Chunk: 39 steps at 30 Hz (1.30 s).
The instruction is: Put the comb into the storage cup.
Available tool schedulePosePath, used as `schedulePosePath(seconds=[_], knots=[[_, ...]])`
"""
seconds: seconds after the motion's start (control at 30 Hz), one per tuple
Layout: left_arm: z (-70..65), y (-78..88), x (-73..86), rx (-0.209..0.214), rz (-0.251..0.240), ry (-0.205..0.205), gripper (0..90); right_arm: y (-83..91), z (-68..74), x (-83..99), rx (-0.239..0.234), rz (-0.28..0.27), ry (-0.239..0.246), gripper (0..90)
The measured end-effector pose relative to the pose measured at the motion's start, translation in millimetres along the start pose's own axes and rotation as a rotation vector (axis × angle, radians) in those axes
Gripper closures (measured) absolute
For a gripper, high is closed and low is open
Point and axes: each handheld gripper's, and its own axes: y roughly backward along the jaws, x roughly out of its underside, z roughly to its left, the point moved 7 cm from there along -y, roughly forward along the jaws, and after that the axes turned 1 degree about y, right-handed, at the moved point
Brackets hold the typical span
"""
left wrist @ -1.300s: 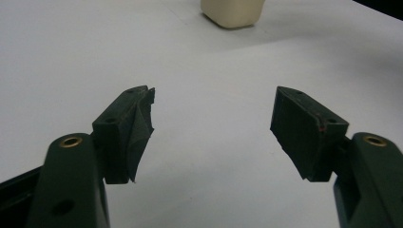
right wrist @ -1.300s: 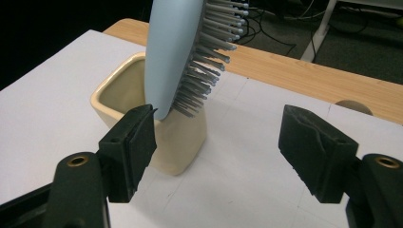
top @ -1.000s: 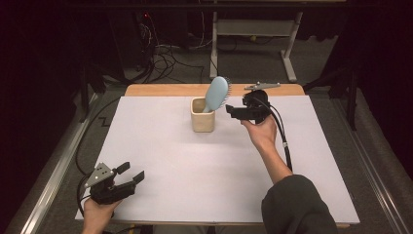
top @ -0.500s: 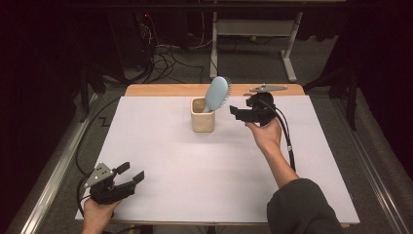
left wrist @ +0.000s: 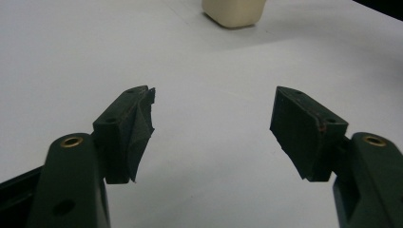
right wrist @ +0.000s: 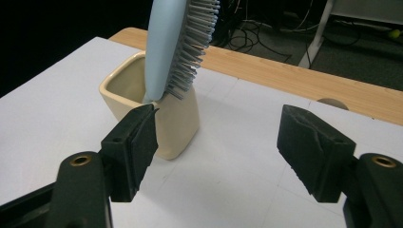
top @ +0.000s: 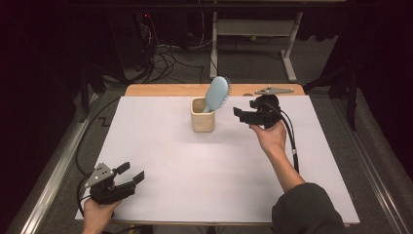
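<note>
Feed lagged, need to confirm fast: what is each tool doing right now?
Left tool: open, holding nothing, above the bare table.
Right tool: open, holding nothing, beside the cup with the hairbrush.

Both grippers black w/ brass screws; left gripper (top: 130,174) has grey 3-corner plate, right gripper (top: 237,113) black cable; dark sleeve (top: 307,209).
</note>
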Motion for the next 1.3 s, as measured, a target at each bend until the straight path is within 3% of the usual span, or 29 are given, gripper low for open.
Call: schedulePosePath(seconds=[0.57, 1.3], knots=[[-0.5, -0.7, 0.4, 0.002, 0.004, 0.000, 31.5, 11.7, -5.6, 5.9, 0.006, -0.016, 0.001, 29.6], [-0.9, -1.0, 0.0, 0.006, -0.004, 0.009, 31.5, 26.8, -2.6, 10.9, -0.011, -0.051, 0.019, 27.8]])
